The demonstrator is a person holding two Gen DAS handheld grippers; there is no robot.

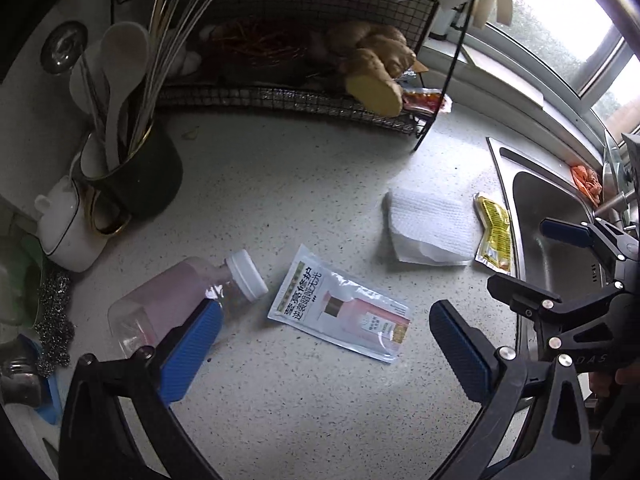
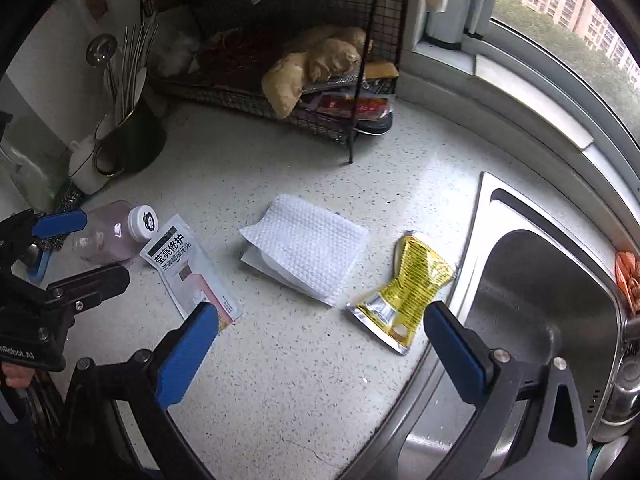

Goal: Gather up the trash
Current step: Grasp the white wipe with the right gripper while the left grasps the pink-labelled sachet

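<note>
Several pieces of trash lie on the speckled counter [image 1: 304, 200]. A clear bottle [image 1: 172, 300] of pink liquid with a white cap rests on its side, just beyond the left finger of my left gripper [image 1: 326, 344]. That gripper is open and holds nothing. A white and pink sachet [image 1: 340, 304] lies flat ahead of it. Further right are a folded paper towel [image 2: 308, 252] and a crumpled yellow sachet [image 2: 412, 284]. My right gripper [image 2: 322, 354] hovers open and empty near the yellow sachet, beside the sink [image 2: 540, 300].
A black wire rack [image 1: 280, 96] with ginger [image 1: 372, 68] stands at the back. A dark utensil cup [image 1: 136, 176], a white cup [image 1: 68, 228] and steel wool [image 1: 54, 316] crowd the left. An orange wrapper [image 2: 628, 276] sits on the sink's far rim, under the window.
</note>
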